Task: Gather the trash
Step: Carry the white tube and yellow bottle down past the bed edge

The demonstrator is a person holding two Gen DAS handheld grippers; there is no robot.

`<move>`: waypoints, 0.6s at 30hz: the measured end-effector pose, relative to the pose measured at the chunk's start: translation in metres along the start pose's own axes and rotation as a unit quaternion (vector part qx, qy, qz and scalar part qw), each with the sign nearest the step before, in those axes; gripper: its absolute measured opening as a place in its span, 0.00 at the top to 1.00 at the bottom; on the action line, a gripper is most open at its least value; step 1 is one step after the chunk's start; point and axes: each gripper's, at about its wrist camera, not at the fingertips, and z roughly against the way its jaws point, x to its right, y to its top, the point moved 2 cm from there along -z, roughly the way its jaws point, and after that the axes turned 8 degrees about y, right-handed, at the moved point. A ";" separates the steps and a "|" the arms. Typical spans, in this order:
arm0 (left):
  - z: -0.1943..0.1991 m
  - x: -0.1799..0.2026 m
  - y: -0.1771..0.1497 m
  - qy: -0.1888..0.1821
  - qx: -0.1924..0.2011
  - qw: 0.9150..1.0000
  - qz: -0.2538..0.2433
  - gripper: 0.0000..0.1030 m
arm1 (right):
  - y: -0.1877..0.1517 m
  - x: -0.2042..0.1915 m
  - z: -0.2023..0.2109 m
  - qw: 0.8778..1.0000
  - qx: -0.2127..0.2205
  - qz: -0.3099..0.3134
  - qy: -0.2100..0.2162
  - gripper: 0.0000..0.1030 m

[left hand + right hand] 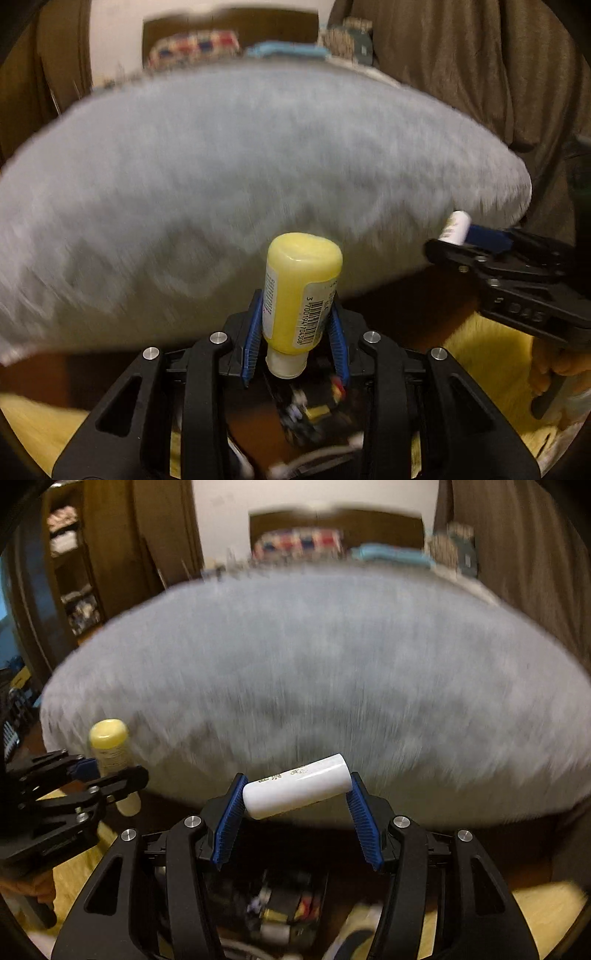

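My left gripper [296, 317] is shut on a yellow plastic bottle [301, 288], held cap end toward the camera, its base pointing at the bed. It also shows at the left of the right wrist view [110, 753]. My right gripper [295, 794] is shut on a white cylindrical bottle [297, 792], held crosswise between the blue pads [227, 819]. That bottle [456, 227] and the right gripper [476, 240] show at the right edge of the left wrist view. Both grippers hover over a dark box of small trash items [280, 908] on the floor.
A bed with a grey fuzzy blanket [240, 166] fills the view ahead. A yellow rug [487, 362] lies on the floor below. Brown curtains [480, 74] hang at the right, shelves [70, 579] stand at the left. Pillows and a dark headboard [332, 524] are at the far end.
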 end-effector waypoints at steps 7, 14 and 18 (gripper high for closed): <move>-0.073 -0.001 -0.035 -0.024 -0.099 0.995 0.006 0.70 | -0.039 0.018 -0.049 0.997 -0.074 -0.017 -0.012 0.46; -0.111 0.000 -0.047 -0.029 -0.164 0.986 0.008 0.70 | -0.046 0.019 -0.078 0.993 -0.119 -0.022 -0.009 0.46; -0.125 0.007 -0.049 -0.026 -0.185 0.982 -0.002 0.70 | -0.054 0.018 -0.094 0.989 -0.147 -0.030 -0.001 0.46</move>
